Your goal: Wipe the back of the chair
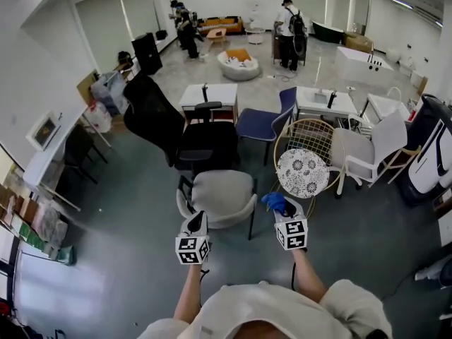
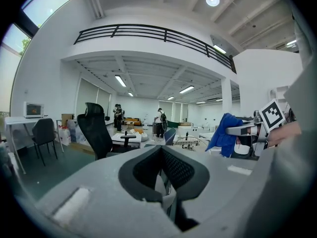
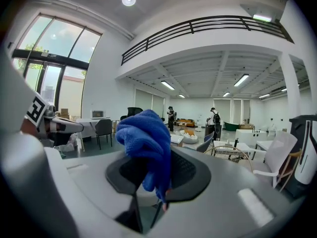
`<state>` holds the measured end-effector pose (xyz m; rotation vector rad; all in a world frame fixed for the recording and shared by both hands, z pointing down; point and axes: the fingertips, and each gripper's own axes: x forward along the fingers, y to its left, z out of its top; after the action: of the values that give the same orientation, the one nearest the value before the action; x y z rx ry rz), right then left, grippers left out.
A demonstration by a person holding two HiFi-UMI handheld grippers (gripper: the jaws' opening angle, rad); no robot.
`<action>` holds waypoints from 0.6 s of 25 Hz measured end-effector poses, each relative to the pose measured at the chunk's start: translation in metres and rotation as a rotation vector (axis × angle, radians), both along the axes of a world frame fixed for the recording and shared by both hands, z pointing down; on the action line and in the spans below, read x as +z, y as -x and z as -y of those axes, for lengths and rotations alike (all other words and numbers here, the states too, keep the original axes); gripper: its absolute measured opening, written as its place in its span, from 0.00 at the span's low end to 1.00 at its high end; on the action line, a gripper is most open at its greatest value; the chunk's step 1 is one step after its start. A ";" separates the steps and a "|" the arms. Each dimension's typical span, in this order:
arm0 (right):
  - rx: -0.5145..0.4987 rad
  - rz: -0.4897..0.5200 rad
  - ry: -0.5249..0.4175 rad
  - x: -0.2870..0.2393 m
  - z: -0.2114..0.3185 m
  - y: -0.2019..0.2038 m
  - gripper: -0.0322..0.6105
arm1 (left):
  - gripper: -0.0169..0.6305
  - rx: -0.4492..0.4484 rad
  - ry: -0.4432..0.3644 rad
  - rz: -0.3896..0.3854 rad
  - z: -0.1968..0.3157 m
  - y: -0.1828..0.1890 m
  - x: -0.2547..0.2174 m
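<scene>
Ahead of and below both claws stands the grey chair (image 1: 215, 195), backrest toward the person. The right claw (image 1: 281, 209), clamped on the blue cloth (image 3: 146, 145), sits just right of it, so the backrest lies forward and leftward. The left claw (image 1: 195, 224) is closed, empty.

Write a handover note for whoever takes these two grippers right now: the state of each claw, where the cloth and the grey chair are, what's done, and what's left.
Left claw: shut, with nothing in it, held up near the chair.
Right claw: shut on the blue cloth, which hangs bunched from it.
Grey chair: on the floor just ahead. The cloth is off to its right and does not touch it.
Done: the cloth is gripped.
Left: bring the cloth to the chair's back and wipe it.
</scene>
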<state>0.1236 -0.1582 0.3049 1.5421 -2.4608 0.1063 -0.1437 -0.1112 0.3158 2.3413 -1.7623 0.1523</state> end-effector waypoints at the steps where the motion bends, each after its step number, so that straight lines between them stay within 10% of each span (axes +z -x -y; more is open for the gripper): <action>1: 0.001 0.000 -0.005 -0.002 0.000 0.001 0.21 | 0.03 0.002 -0.001 0.002 0.000 0.002 -0.001; 15: 0.014 -0.009 -0.010 -0.011 -0.004 0.007 0.21 | 0.03 0.024 -0.031 0.011 0.012 0.007 -0.022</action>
<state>0.1163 -0.1543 0.2944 1.5602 -2.4480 0.0899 -0.1508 -0.1228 0.2934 2.3879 -1.7546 0.1429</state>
